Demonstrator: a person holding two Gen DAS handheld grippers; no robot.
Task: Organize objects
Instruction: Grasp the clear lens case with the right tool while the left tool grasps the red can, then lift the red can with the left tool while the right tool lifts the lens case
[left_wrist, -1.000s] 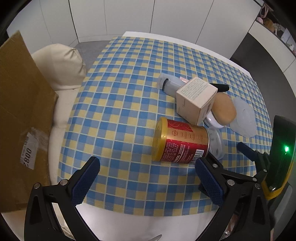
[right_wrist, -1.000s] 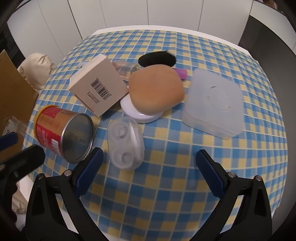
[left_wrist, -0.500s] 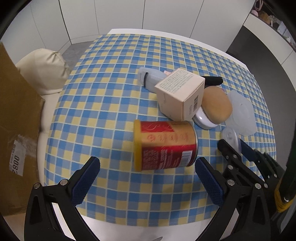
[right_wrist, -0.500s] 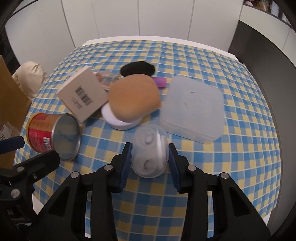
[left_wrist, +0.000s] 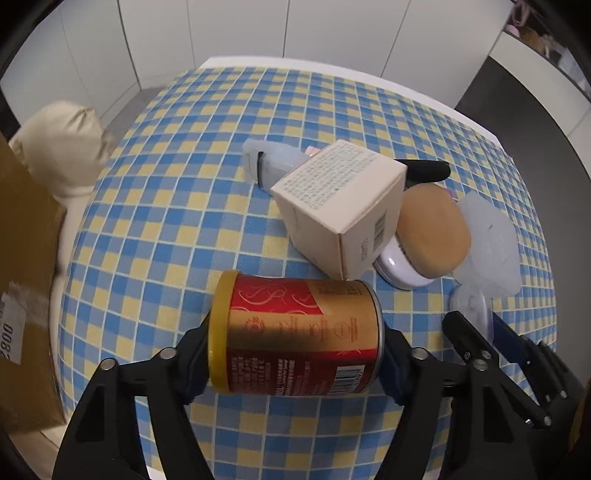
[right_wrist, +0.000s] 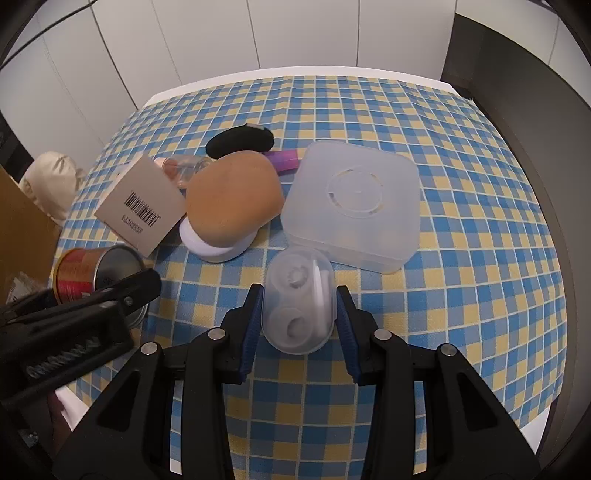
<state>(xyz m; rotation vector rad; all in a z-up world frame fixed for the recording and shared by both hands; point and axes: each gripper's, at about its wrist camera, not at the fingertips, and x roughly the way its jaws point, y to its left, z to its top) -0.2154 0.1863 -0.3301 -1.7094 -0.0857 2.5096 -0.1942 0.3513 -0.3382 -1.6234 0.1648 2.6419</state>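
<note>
My left gripper (left_wrist: 295, 350) is shut on a red and gold can (left_wrist: 295, 338) lying sideways, held by its two ends just above the checked tablecloth (left_wrist: 166, 229). The can also shows in the right wrist view (right_wrist: 92, 273). My right gripper (right_wrist: 299, 317) is shut on a clear oval contact lens case (right_wrist: 299, 301), held near the cloth. The case edge shows in the left wrist view (left_wrist: 471, 304).
A beige carton (left_wrist: 343, 210), a tan puff on a white compact (right_wrist: 232, 199), a clear square box (right_wrist: 354, 206), a black pad (right_wrist: 240, 140), a purple tube (right_wrist: 284, 159) and a pale blue bottle (left_wrist: 273, 166) crowd mid-table. A cardboard box (left_wrist: 26, 295) and cream cushion (left_wrist: 62, 147) stand left.
My left gripper moved in and closed on the can's ends. My right gripper closed on the lens case half a second ago and has since lifted it slightly.
</note>
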